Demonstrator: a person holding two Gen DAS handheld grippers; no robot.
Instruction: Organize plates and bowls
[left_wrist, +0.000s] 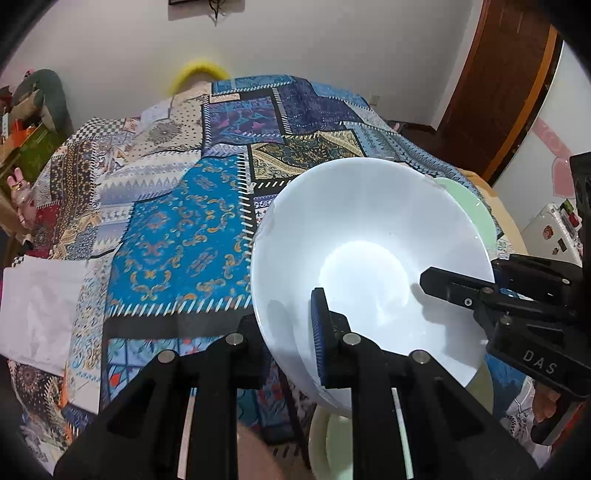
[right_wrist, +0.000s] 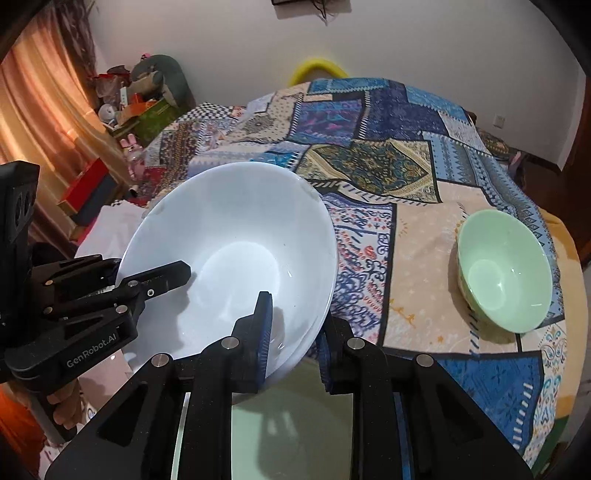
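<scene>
A: From the left wrist, what do you see?

B: The left gripper (left_wrist: 295, 332) is clamped on the near rim of the white bowl (left_wrist: 362, 236), one finger inside the wall and one outside. The right gripper (left_wrist: 476, 284) pinches the bowl's opposite rim. The bowl is tilted and held clear of the patchwork cloth (left_wrist: 177, 236). A green bowl (left_wrist: 476, 210) peeks out behind it near the cloth's right edge, and a pale green plate (left_wrist: 332, 439) lies beneath, at the near edge.

A: And from the right wrist?

B: The right gripper (right_wrist: 291, 339) is closed on the white bowl's (right_wrist: 236, 236) rim; the left gripper (right_wrist: 147, 280) grips the far side. The green bowl (right_wrist: 502, 273) stands upright, well apart towards the cloth's (right_wrist: 417, 288) right edge. A green plate (right_wrist: 295, 417) lies under the fingers. Boxes and toys (right_wrist: 140, 103) crowd the far left corner of the room.
</scene>
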